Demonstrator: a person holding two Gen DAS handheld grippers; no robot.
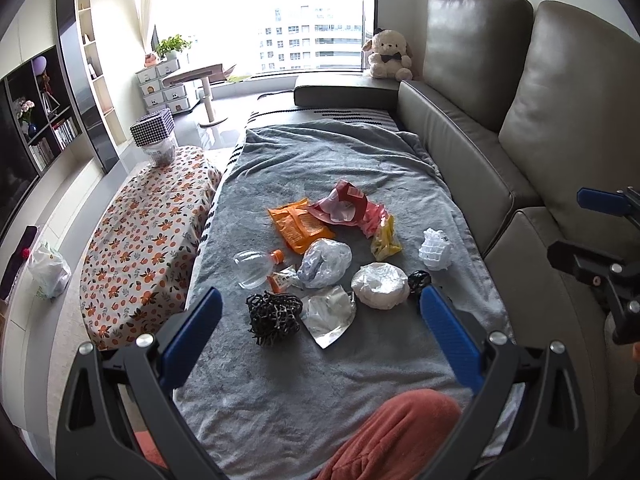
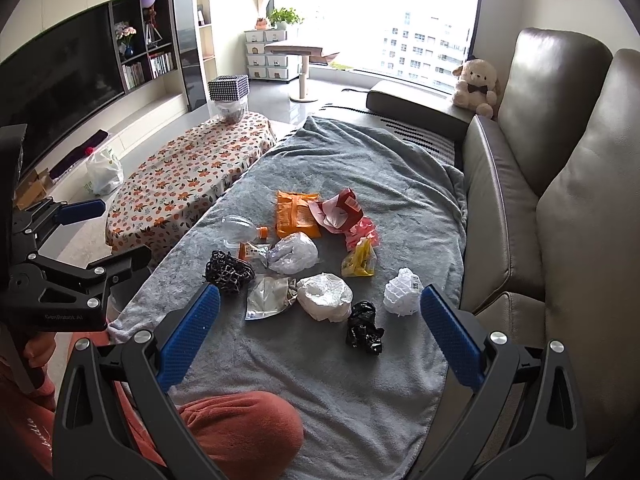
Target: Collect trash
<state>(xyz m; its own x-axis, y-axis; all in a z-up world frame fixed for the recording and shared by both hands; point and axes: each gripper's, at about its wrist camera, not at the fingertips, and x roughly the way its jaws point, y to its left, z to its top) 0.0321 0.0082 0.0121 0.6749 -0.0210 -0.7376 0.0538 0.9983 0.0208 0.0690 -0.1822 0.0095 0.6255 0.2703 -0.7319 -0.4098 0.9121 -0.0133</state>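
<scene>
Two open grippers hover over a heap of trash on a grey blanket (image 1: pixel 304 392) spread across a sofa (image 1: pixel 520 128).

From left to right the trash runs: a clear plastic bottle (image 1: pixel 253 267), a black mesh net (image 1: pixel 274 317), an orange snack packet (image 1: pixel 299 227), a silver foil pouch (image 1: pixel 330 315), a crumpled white bag (image 1: pixel 380 285), and a white foam net (image 1: pixel 436 249). The left gripper (image 1: pixel 320 322) and the right gripper (image 2: pixel 320 314) are both spread wide, holding nothing. A good start is likely to pick one near, separate piece and close low on it without catching the blanket. Only the right wrist view shows the crumpled black bag (image 2: pixel 364 327) fully; the left view barely shows it.
</scene>
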